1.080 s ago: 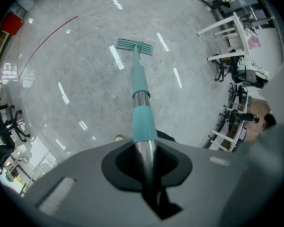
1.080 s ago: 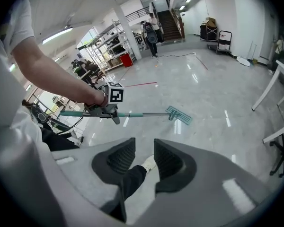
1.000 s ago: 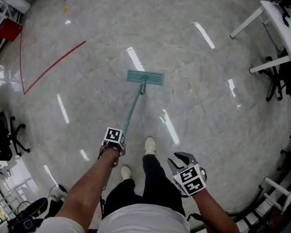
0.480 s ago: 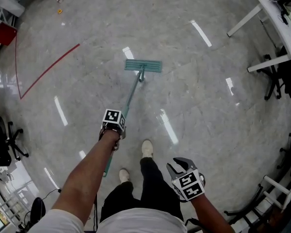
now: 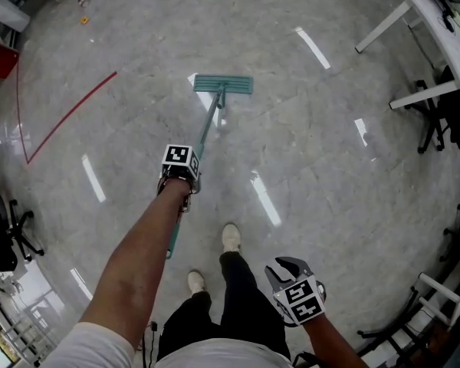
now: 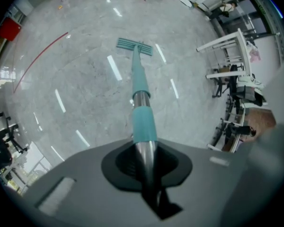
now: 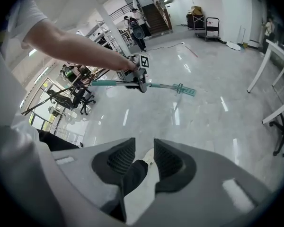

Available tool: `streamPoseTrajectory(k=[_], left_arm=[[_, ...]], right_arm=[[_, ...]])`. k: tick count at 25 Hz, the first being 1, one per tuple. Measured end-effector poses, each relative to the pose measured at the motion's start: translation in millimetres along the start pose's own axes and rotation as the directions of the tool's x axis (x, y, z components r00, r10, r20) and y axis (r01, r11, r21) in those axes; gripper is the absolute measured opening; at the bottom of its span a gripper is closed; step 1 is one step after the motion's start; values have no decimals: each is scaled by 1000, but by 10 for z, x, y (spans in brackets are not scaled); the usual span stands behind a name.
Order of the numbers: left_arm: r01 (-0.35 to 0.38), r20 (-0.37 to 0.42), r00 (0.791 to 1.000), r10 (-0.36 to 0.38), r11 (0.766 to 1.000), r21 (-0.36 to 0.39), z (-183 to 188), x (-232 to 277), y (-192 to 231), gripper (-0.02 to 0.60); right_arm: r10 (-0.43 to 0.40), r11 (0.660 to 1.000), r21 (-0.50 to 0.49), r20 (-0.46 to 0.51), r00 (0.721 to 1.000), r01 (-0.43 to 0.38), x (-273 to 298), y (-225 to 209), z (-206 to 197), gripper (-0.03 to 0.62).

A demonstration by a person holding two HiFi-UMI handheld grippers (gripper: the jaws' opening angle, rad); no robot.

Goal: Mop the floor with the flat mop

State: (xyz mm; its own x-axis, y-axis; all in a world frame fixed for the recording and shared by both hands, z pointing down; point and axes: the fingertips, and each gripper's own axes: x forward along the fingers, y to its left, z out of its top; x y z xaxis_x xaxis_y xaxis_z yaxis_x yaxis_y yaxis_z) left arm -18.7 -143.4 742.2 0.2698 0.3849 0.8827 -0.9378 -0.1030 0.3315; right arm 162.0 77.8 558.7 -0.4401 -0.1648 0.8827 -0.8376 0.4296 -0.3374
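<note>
The flat mop lies with its teal head (image 5: 223, 83) flat on the grey marble floor ahead of me, and its handle (image 5: 207, 133) slants back toward my body. My left gripper (image 5: 185, 181) is shut on the handle about midway along. In the left gripper view the steel and teal handle (image 6: 143, 117) runs out from between the jaws to the mop head (image 6: 134, 45). My right gripper (image 5: 287, 267) hangs low beside my right leg, open with nothing in it. The right gripper view shows its jaws (image 7: 144, 157) a little apart, and farther off the left gripper (image 7: 138, 77) on the mop.
White tables (image 5: 445, 37) and dark chairs (image 5: 437, 129) stand along the right. A red line (image 5: 69, 113) curves over the floor at the left, near a red box (image 5: 0, 58) and an office chair (image 5: 0, 232). My shoes (image 5: 230, 236) are just behind the mop handle.
My left arm has stretched out and pushed the mop forward, so its head has slid farther away. The right gripper has stayed low at my side, still open.
</note>
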Motion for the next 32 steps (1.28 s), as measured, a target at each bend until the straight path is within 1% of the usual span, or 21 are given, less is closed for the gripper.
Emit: streamPoseTrajectory(k=[3, 6, 9, 12, 15, 19, 28, 32], left_arm=[[-2, 11, 1000, 2, 1000, 0, 118, -13, -25, 46], [-1, 21, 1000, 1, 1000, 6, 126, -30, -61, 44], [19, 36, 999, -19, 1000, 1, -21, -70, -41, 43], [12, 54, 998, -13, 1000, 9, -269, -149, 56, 43], [-7, 75, 997, 5, 1000, 27, -614, -219, 225, 43], [-23, 87, 996, 20, 999, 38, -1184, -275, 468, 43], [-11, 64, 998, 11, 1000, 3, -2631, -131, 767, 43], [-15, 32, 999, 15, 1000, 0, -3278, -33, 897, 43]], right_arm=[[1, 1000, -5, -1, 1000, -1, 34, 4, -51, 124], [-3, 1000, -20, -9, 1000, 3, 57, -13, -96, 124], [6, 1000, -30, -13, 1000, -6, 58, 59, -69, 124], [8, 998, -58, 3, 1000, -8, 67, 137, 3, 124], [12, 996, -83, 20, 1000, -10, 110, 245, 55, 124], [23, 993, -116, 35, 999, -19, 166, 439, 108, 124], [33, 984, -179, 54, 998, -23, 197, 806, 102, 124], [35, 981, -190, 61, 998, -22, 231, 963, 46, 124]])
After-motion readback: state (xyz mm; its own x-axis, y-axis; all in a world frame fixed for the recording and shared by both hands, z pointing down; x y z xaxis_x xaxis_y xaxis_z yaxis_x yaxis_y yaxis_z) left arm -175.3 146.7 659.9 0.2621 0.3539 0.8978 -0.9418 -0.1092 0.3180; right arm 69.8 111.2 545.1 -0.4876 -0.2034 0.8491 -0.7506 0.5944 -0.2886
